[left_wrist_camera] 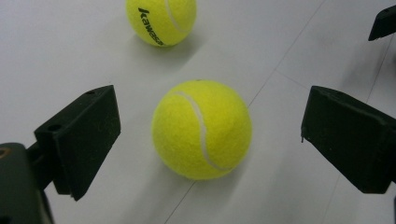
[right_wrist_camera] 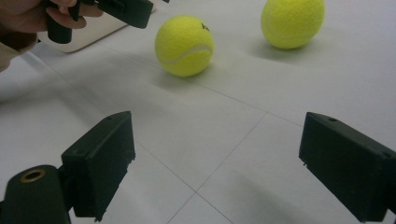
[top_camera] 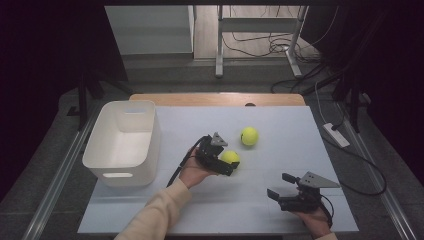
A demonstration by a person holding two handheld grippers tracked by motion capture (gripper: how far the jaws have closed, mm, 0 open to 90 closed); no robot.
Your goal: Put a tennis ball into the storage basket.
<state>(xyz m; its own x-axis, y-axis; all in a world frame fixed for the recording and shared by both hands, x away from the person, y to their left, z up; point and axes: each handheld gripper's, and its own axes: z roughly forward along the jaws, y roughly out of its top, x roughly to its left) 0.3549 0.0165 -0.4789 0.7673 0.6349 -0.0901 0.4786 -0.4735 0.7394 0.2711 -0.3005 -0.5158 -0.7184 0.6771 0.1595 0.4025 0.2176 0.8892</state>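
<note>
Left gripper view: the left claw (left_wrist_camera: 205,140) is spread wide around a fuzzy yellow-green tennis ball (left_wrist_camera: 201,129) on the white tabletop (left_wrist_camera: 56,46), gaps on both sides. A second yellow-green tennis ball (top_camera: 249,136) sits near, apart. The right claw (top_camera: 280,186) rests released near the tabletop's front edge; the white plastic bin (top_camera: 125,142) stands at the left edge.

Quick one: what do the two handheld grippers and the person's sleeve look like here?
Both the left gripper and the right gripper are black, with two blocky wedge-shaped jaws and a grey three-cornered plate on top. A black cable trails from the left one. The left arm wears a cream long sleeve.
</note>
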